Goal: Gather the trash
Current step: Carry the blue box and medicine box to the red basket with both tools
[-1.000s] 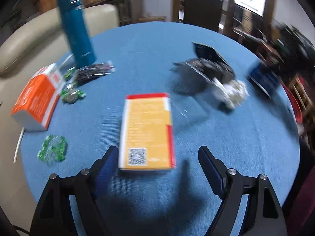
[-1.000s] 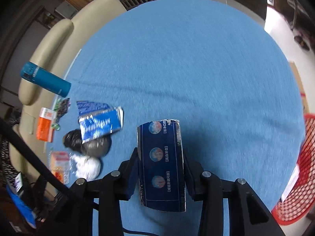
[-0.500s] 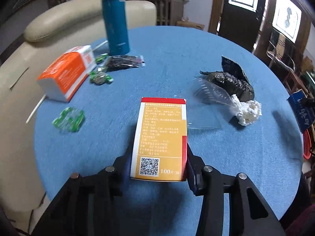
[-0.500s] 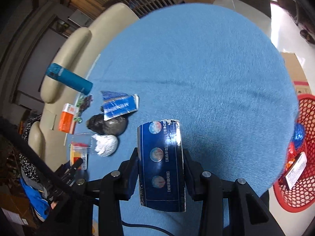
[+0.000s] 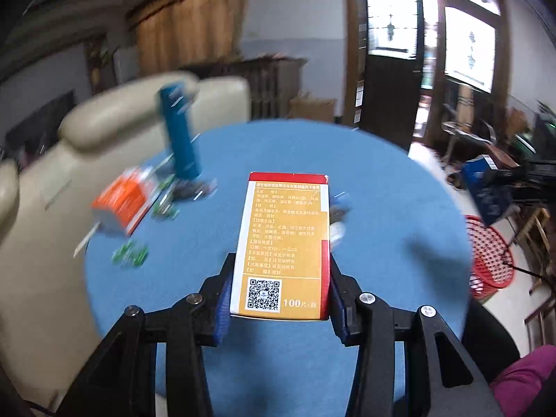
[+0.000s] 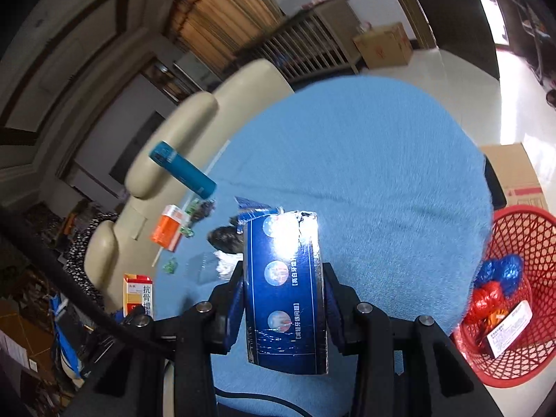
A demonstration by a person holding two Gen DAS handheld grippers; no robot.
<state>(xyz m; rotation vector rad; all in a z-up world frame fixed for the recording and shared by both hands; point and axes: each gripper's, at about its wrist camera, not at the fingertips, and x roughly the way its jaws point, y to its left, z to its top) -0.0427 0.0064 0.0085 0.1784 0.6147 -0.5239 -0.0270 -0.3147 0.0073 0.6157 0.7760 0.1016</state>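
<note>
My left gripper is shut on a yellow and red medicine box, held up above the round blue table. My right gripper is shut on a dark blue toothpaste box, also lifted over the table. That blue box shows at the right edge of the left wrist view, and the yellow box at the lower left of the right wrist view. A red mesh basket with wrappers and a carton inside stands on the floor to the right of the table; it also shows as the red basket.
On the table's far left lie an orange box, a teal bottle, green wrappers, a dark bag and crumpled white paper. A cream sofa borders the table. A cardboard box stands behind the basket.
The left gripper closed on the yellow box and lifted it off the table. The right gripper rose and swung with the blue box, bringing the red basket into view.
</note>
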